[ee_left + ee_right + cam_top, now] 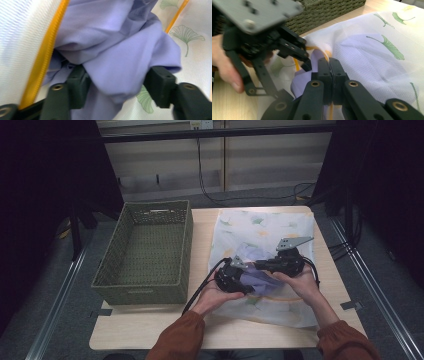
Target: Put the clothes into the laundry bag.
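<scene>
Lavender fabric garment [117,65] sat bunched at the yellow-zippered mouth of a white mesh laundry bag printed with green leaves [295,227] on the wooden surface [200,325]. Left hand-held gripper [117,86] had its jaws apart around a fold of that garment. Right hand-held gripper [329,65] was pressed together on the bag's zipper edge, beside the green woven basket [145,250].
</scene>
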{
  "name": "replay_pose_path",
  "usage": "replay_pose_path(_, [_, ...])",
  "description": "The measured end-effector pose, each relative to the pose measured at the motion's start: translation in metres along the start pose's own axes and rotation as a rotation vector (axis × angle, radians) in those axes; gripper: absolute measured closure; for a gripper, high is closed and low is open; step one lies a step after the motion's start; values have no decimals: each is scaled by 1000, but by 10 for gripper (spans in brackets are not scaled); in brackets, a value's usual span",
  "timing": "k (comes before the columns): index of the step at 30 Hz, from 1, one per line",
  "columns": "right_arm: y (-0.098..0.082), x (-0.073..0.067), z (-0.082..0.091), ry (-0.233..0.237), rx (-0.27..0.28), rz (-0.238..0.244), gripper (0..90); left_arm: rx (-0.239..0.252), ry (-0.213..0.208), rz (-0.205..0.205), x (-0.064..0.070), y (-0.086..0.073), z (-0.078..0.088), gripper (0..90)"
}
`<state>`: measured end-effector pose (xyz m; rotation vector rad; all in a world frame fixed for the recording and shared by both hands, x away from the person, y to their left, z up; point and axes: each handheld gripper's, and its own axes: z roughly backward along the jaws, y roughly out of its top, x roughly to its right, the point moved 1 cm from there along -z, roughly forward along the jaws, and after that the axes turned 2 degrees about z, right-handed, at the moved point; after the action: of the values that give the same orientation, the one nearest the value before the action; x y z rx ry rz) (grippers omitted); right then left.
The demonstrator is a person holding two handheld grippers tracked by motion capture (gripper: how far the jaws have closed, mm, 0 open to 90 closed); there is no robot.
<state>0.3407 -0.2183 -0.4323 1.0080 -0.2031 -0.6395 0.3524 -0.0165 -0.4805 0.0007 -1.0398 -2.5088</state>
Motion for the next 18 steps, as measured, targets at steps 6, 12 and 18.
replay_pose_path(6, [-1, 1, -1, 4, -7, 3, 896, -41, 5, -25, 3, -4, -15, 332])
replay_pose_path(12, [1, -2, 0, 11, 4, 3, 896, -62, 73, -22, 4, -4, -18, 769])
replay_pose_path(18, [4, -5, -2, 14, 2, 9, 897, -64, 66, -6, 3, 3, -17, 867])
